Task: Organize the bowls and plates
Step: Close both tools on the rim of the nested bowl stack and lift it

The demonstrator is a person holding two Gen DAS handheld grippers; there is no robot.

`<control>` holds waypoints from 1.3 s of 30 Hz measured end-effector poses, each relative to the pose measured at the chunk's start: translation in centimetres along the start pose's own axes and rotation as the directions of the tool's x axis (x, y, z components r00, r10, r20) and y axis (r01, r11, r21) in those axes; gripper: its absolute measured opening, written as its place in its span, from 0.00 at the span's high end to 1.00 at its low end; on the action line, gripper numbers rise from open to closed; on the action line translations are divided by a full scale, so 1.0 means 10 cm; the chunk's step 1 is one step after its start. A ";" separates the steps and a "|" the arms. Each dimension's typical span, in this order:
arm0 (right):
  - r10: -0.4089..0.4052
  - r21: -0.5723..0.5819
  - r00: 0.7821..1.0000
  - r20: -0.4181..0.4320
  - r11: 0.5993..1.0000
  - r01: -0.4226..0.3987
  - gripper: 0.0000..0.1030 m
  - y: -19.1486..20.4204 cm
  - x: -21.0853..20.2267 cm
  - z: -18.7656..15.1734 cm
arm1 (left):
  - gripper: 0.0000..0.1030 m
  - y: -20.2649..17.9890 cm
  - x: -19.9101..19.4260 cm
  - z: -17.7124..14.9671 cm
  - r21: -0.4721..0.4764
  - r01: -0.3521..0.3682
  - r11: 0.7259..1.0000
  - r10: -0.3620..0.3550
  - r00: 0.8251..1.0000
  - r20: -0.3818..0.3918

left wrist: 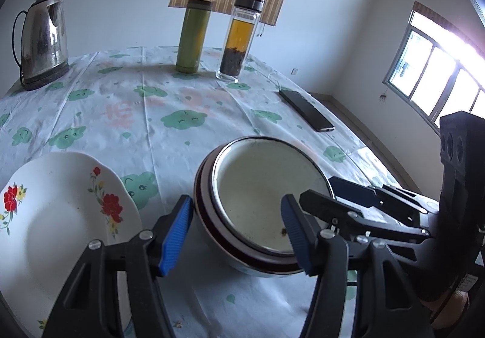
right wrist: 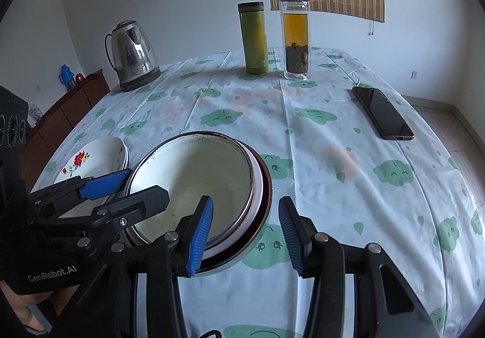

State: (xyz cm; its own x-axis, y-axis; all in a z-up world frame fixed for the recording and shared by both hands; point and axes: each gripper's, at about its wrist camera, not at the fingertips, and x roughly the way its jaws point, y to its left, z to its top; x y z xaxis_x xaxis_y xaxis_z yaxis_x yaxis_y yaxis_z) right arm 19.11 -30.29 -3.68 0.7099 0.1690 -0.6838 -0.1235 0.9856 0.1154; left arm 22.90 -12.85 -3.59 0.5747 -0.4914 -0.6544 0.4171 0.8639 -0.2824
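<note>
Cloud-print tablecloth (left wrist: 169,138), bowl (left wrist: 263,195) rim between both open grippers

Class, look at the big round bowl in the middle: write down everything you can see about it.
The bowl sits upright on the patterned tablecloth, beside the flowered plates. It looks like enamel: cream inside, silvery rim, dark red band outside. It is empty but for specks. Each gripper, left and right, straddles its rim, not visibly clamped.

Bare tablecloth (right wrist: 348,210) right of bowls (right wrist: 194,186)

Nested bowls (left wrist: 266,186) beside floral plate (left wrist: 60,210)
</note>
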 end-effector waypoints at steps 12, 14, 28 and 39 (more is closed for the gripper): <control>-0.028 0.005 1.000 0.013 1.000 0.028 0.74 -0.02 0.00 -0.02 | 0.51 -0.03 0.04 -0.02 0.018 -0.057 0.998 0.057 0.998 0.006; -0.037 0.000 0.999 0.016 0.999 0.037 0.74 -0.02 0.01 -0.01 | 0.51 -0.05 0.07 -0.03 0.034 -0.073 0.997 0.073 0.997 0.000; -0.036 0.006 0.999 0.027 0.999 0.036 0.76 -0.03 0.02 0.00 | 0.60 0.06 0.01 -0.04 -0.045 -0.037 0.998 0.037 0.999 0.006; -0.018 0.013 0.999 0.048 1.000 0.018 0.78 -0.05 -0.04 0.01 | 0.68 0.03 -0.02 -0.04 -0.027 -0.089 0.996 0.090 0.996 0.014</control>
State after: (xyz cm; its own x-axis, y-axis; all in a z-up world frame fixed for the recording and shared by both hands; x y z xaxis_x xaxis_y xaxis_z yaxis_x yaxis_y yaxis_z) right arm 18.95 -30.88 -3.46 0.7443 0.1510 -0.6506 -0.1020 0.9884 0.1127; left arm 22.60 -12.46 -3.77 0.6194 -0.4133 -0.6675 0.3448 0.9070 -0.2417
